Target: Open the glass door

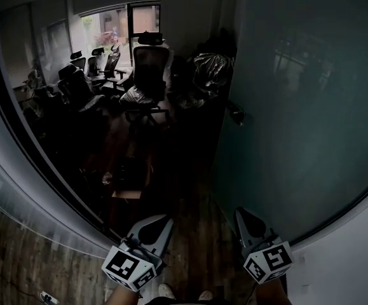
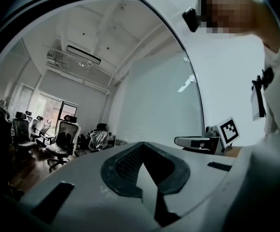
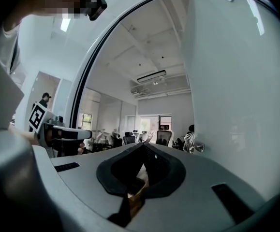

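The tall frosted glass door [image 1: 304,100] is standing swung inward at the right of the doorway, its small dark handle [image 1: 236,114] facing a dim room of black office chairs [image 1: 147,68]. The left claw [image 1: 160,221] and the right claw [image 1: 243,213] are hovering low before the threshold, both clenched on nothing and touching neither glass nor handle. Nothing is holding the panel, so it could be drifting back toward the right claw. A hard tip pushing on smooth glass might also skid.
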`<move>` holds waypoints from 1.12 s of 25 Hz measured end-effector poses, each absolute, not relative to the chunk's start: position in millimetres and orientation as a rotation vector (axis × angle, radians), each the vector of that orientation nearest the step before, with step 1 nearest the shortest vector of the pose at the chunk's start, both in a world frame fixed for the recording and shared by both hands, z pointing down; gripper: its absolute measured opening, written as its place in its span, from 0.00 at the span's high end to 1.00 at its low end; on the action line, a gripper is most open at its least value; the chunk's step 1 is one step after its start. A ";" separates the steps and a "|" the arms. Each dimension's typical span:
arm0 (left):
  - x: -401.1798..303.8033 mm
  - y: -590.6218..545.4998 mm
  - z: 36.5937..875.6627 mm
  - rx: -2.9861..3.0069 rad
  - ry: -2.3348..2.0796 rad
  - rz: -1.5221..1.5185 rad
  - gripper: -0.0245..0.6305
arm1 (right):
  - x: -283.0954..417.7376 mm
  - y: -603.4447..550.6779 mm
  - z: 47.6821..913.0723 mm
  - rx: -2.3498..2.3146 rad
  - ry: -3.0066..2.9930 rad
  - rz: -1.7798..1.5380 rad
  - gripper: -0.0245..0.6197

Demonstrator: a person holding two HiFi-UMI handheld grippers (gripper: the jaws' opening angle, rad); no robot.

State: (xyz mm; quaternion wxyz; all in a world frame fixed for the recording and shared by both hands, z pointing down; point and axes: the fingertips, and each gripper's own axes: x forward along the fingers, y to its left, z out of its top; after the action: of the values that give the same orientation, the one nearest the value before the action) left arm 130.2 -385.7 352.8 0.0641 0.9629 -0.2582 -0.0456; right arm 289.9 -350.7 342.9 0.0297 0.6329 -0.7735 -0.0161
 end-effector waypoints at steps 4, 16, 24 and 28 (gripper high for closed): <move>147.7 -364.1 338.9 2.913 -0.789 -0.162 0.96 | 309.6 -325.8 335.6 1.944 -2.413 -0.068 0.96; 183.0 -320.5 349.5 2.891 -0.814 -0.079 0.96 | 343.8 -289.0 347.2 1.905 -2.433 -0.002 0.96; 174.6 -331.5 351.4 2.881 -0.783 -0.098 0.96 | 341.0 -293.4 341.4 1.960 -2.411 -0.018 0.96; 167.2 -336.5 352.0 2.884 -0.782 -0.102 0.96 | 334.3 -298.1 340.8 1.970 -2.401 -0.019 0.96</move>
State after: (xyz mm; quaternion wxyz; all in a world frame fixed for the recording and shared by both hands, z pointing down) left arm 167.2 -336.5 352.0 0.0756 0.9618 -0.2609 -0.0340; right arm 334.3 -298.1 340.8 0.0179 0.6342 -0.7729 -0.0062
